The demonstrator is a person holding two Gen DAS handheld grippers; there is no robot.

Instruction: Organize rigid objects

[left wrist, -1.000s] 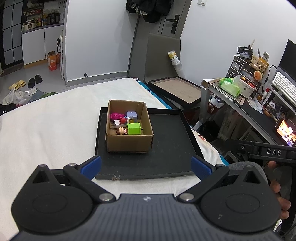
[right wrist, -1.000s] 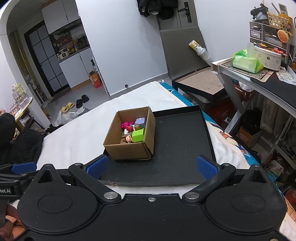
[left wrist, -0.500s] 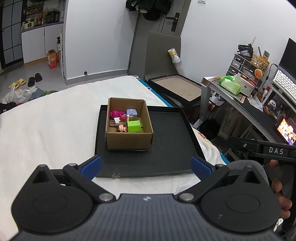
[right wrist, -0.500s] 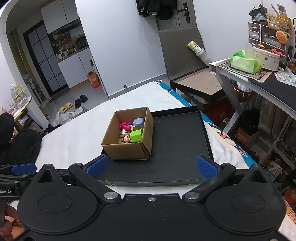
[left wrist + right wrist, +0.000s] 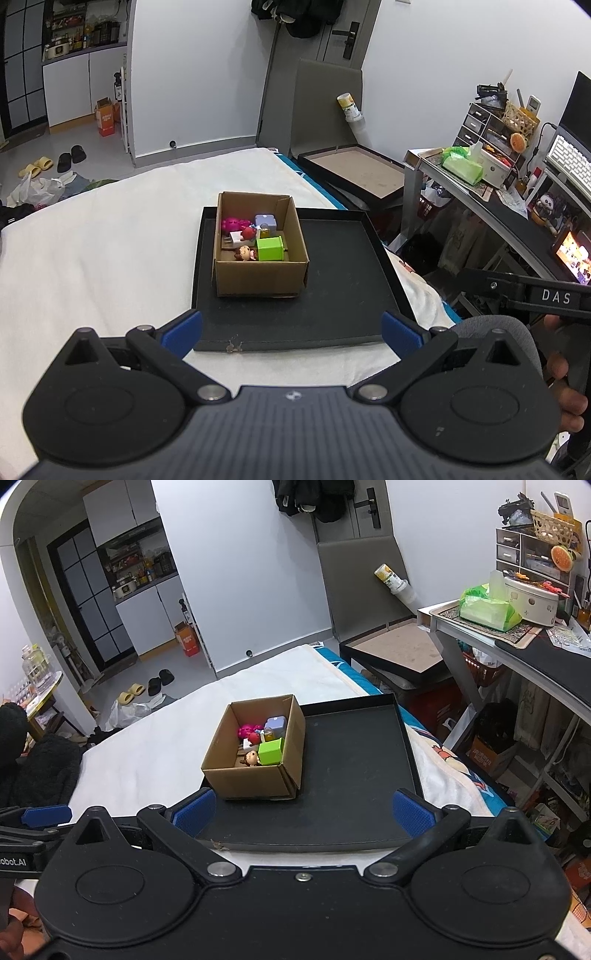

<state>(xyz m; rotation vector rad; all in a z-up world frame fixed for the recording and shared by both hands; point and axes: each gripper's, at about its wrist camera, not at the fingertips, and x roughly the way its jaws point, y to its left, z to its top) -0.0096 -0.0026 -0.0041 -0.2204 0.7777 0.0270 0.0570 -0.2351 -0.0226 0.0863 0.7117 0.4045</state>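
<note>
An open cardboard box (image 5: 258, 277) (image 5: 255, 779) stands on the left part of a shallow black tray (image 5: 343, 295) (image 5: 354, 775) on a white bed. Inside lie a green cube (image 5: 270, 248) (image 5: 270, 751), a lilac cube (image 5: 265, 222) (image 5: 275, 725), a magenta toy (image 5: 233, 223) (image 5: 246, 731), a red piece (image 5: 248, 232) and a small doll head (image 5: 243, 253) (image 5: 252, 757). My left gripper (image 5: 291, 328) hangs open, short of the tray's near edge. My right gripper (image 5: 302, 808) is open too, over the tray's near edge. Neither holds anything.
A second black tray (image 5: 354, 173) leans by a grey board beyond the bed. A cluttered desk (image 5: 517, 635) stands at the right. Shoes and bags lie on the floor at far left. A hand (image 5: 561, 376) holds the other gripper's handle at the right.
Both grippers have drawn back a little from the tray, so the box looks smaller and farther off. Both stay open and the box's contents have not moved.
</note>
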